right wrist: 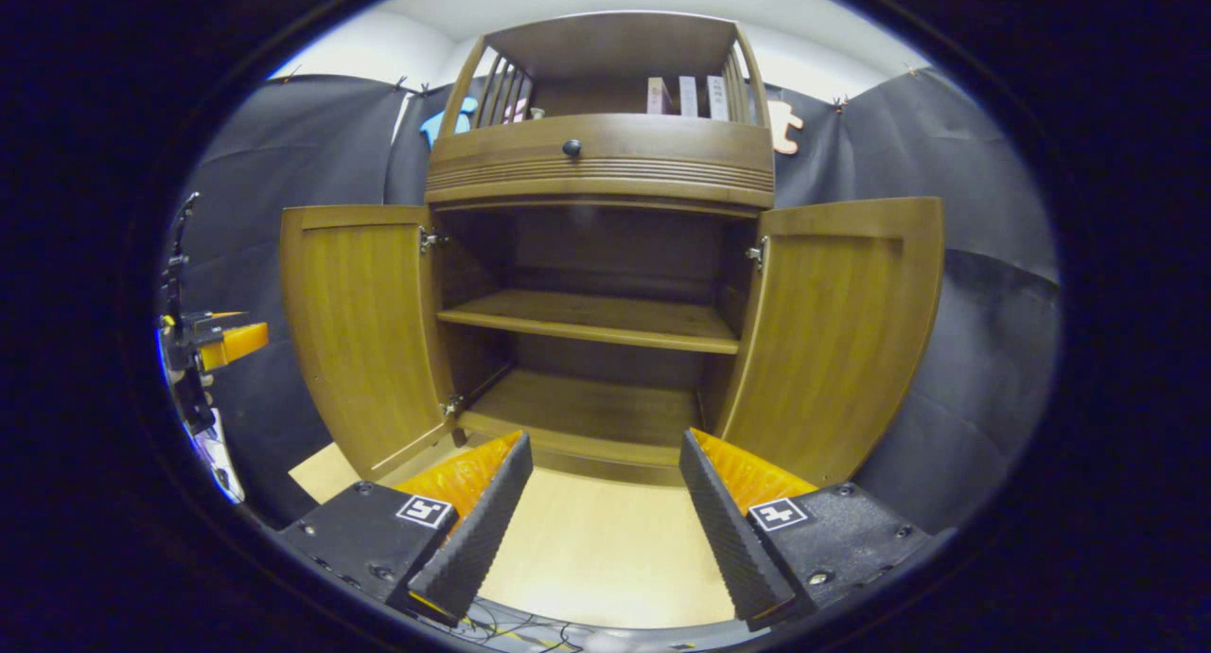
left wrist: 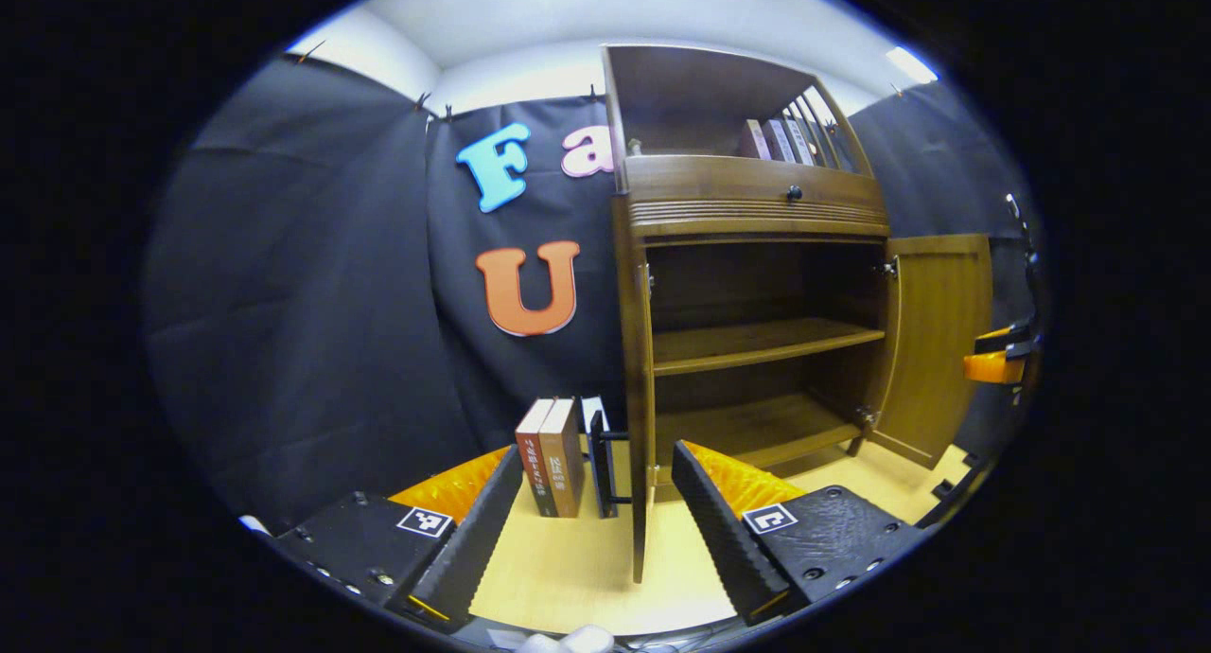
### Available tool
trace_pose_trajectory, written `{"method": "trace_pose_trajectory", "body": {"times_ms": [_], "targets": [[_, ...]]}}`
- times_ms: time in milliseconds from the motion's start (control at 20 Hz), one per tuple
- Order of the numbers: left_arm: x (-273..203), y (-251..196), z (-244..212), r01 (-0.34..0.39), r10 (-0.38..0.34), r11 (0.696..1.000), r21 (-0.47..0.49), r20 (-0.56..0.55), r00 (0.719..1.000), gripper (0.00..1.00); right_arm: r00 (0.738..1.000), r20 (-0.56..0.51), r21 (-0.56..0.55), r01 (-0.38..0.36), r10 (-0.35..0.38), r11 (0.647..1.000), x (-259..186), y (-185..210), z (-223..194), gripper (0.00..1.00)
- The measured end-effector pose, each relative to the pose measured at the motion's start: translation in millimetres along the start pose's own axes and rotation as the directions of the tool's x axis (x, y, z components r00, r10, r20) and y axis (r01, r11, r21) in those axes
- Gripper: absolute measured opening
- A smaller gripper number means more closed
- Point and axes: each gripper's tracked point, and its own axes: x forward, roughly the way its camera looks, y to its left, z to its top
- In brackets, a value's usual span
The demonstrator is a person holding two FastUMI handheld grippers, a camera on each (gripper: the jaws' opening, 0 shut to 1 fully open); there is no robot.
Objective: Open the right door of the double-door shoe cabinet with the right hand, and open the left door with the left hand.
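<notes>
1. Shoe cabinet (right wrist: pixel 601 284) stands on the pale floor (right wrist: pixel 605 549) against the black cloth wall; in the right gripper view we face it head-on, both doors swung wide.
2. Left gripper (left wrist: pixel 598 530): fingers spread, nothing between them, only floor in the gap. We see it again at the far left edge of the right gripper view (right wrist: pixel 222 343), well apart from the left door; its state is too small to tell there.
3. Left door (right wrist: pixel 364 336): hinged at the cabinet's left side, opened outward past square. In the left gripper view we see it edge-on (left wrist: pixel 640 426), a thin vertical strip just beyond and between the left gripper's fingers.
4. Books (left wrist: pixel 552 456) stand upright on the floor just left of that door edge, with a dark bookend (left wrist: pixel 602 464) beside them.
5. Cabinet interior: one middle shelf (right wrist: pixel 591 320) and a bottom board (right wrist: pixel 587 409), both bare wood.
6. Above the opening: a drawer front with a dark knob (right wrist: pixel 571 148), then an open top shelf holding a few upright books (right wrist: pixel 689 97) at its right.
7. Right door (right wrist: pixel 837 336): hinged at the right side, also fully open.
8. Right gripper (right wrist: pixel 605 530): fingers spread, holding nothing, centred in front of the open compartment, near but not touching either door. In the left gripper view it shows at the far right (left wrist: pixel 998 361), just beside the right door's outer edge.
</notes>
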Motion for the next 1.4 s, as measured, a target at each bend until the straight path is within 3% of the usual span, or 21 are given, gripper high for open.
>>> {"method": "trace_pose_trajectory", "body": {"times_ms": [200,350,450,550,750,1050,1100,1150,1400], "targets": [[-2.8,-74.5,4.3,0.022,-0.022,0.997,-0.073,-0.011,1.000,0.96,0.999,0.021,0.021,0.040,-0.041,0.999,-1.2,-19.3,2.8,0.99],[-0.6,-101.4,23.1,-0.009,0.012,0.996,-0.085,0.040,0.999,0.96,0.997,0.035,0.025,0.068,-0.069,0.997,-7.6,-30.8,3.1,0.99],[-0.6,-128.1,31.5,0.009,-0.002,0.995,-0.102,0.067,0.998,0.96,0.994,0.046,0.025,0.098,-0.099,0.995,-12.3,-40.3,3.0,0.99],[-2.8,-144.1,35.3,0.016,-0.009,0.996,-0.089,0.080,0.997,1.00,0.992,0.055,0.036,0.112,-0.114,0.993,-16.5,-45.4,5.1,0.99],[-2.2,-176.3,43.5,0.072,-0.066,0.996,-0.059,0.098,0.993,0.96,0.986,0.075,0.059,0.143,-0.147,0.988,-27.4,-57.4,8.7,1.00],[-8.6,-203.2,51.5,0.120,-0.115,0.992,-0.050,0.093,0.989,0.96,0.983,0.085,0.087,0.156,-0.163,0.984,-35.2,-65.9,8.3,1.00],[-8.6,-205.5,53.5,0.126,-0.121,0.991,-0.050,0.094,0.988,1.00,0.982,0.088,0.097,0.159,-0.168,0.982,-36.9,-67.8,8.5,1.00],[-8.7,-208.0,53.5,0.134,-0.128,0.990,-0.052,0.095,0.987,0.96,0.981,0.090,0.105,0.165,-0.174,0.981,-38.2,-69.8,9.0,1.00],[-11.3,-208.9,54.2,0.139,-0.134,0.989,-0.047,0.091,0.987,0.96,0.977,0.094,0.118,0.179,-0.190,0.977,-41.6,-72.5,8.9,1.00]]}}
